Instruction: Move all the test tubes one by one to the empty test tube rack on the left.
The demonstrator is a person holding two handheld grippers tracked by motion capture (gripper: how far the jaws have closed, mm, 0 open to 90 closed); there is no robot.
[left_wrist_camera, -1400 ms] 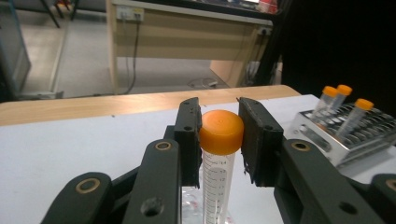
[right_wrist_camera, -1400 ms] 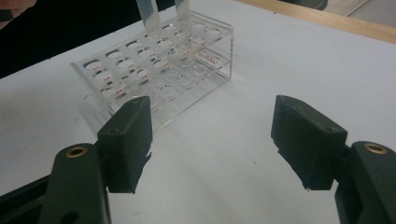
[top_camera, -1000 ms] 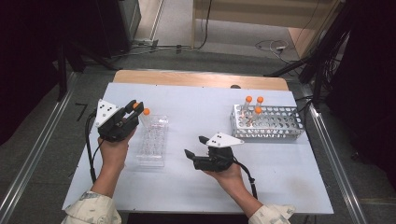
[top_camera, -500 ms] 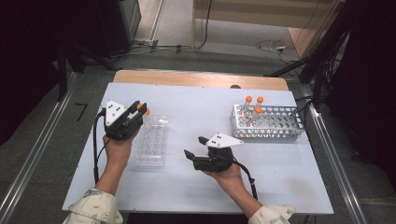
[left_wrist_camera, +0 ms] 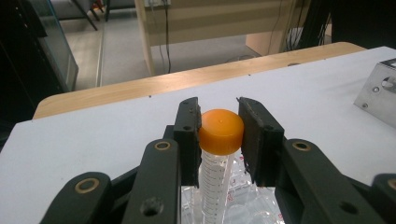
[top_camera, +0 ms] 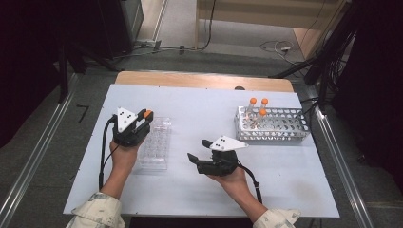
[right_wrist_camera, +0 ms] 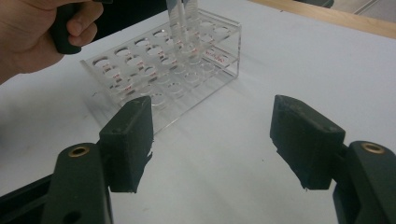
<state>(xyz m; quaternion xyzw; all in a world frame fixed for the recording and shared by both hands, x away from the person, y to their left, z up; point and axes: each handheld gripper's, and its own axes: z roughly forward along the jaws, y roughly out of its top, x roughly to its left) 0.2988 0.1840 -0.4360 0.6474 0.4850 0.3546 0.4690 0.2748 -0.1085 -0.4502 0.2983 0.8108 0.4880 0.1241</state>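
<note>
My left gripper (top_camera: 145,118) (left_wrist_camera: 219,133) is shut on a clear tube with an orange cap (left_wrist_camera: 220,131) (top_camera: 148,114), held upright by the cap. The tube's body (left_wrist_camera: 212,186) reaches down into the far end of a clear plastic rack (top_camera: 154,145) (right_wrist_camera: 163,77), where its lower part (right_wrist_camera: 180,28) stands in a hole. My right gripper (top_camera: 199,151) (right_wrist_camera: 212,140) lies low over the table to the right of that rack, open, with nothing between its jaws. A metal rack (top_camera: 273,126) at the right holds three orange-capped tubes (top_camera: 256,107).
The white tabletop (top_camera: 199,107) has a wooden strip (top_camera: 204,80) along its far edge. A corner of the metal rack (left_wrist_camera: 380,91) appears at the right of the left gripper view. Cables trail from both grippers toward the near edge. Dark floor and rails flank the table.
My left gripper has come down and slightly right with the tube, over the far end of the clear rack. The right gripper has stayed put.
</note>
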